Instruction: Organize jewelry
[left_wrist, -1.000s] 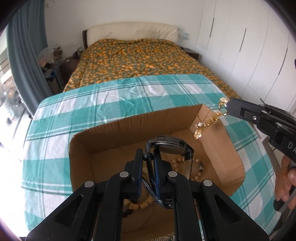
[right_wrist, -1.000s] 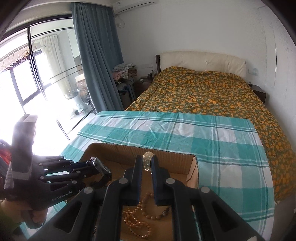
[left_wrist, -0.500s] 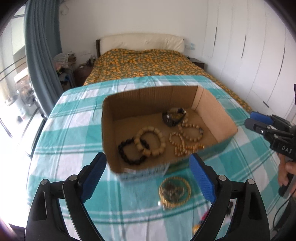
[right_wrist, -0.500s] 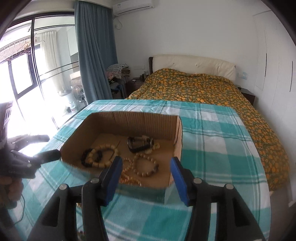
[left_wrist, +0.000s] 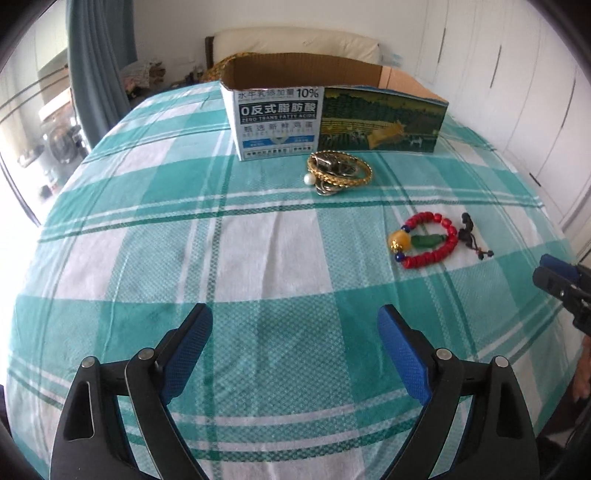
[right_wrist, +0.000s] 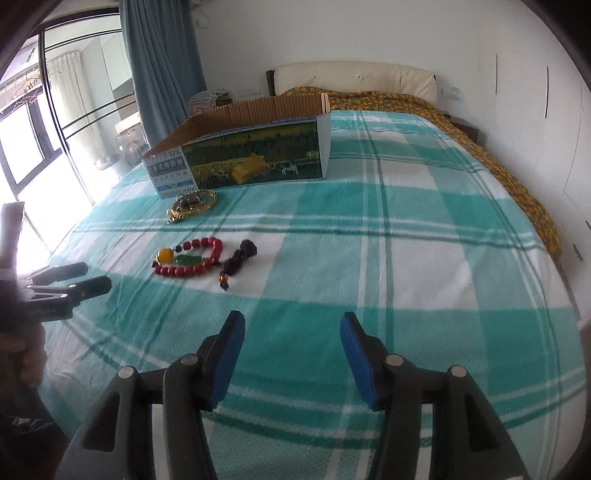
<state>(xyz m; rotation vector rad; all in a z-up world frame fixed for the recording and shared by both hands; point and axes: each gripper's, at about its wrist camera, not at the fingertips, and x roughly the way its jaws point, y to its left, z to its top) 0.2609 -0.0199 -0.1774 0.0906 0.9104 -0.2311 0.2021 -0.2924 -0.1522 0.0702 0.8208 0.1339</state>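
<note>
Checked cloth (left_wrist: 258, 258) now, box (left_wrist: 332, 122) farther off; both grippers (left_wrist: 294, 354) (right_wrist: 291, 354) spread wide, empty (beads (left_wrist: 424, 240) near).

Gaping right tongs (right_wrist: 291, 345) above checked cloth (right_wrist: 424, 229), red bead bracelet (right_wrist: 190, 256) and cardboard box (right_wrist: 251, 147) beyond

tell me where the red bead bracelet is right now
The red bead bracelet lies on the checked cloth, right of centre in the left wrist view, nearer the cameras than the gold bangle pile beside the cardboard box.
</note>
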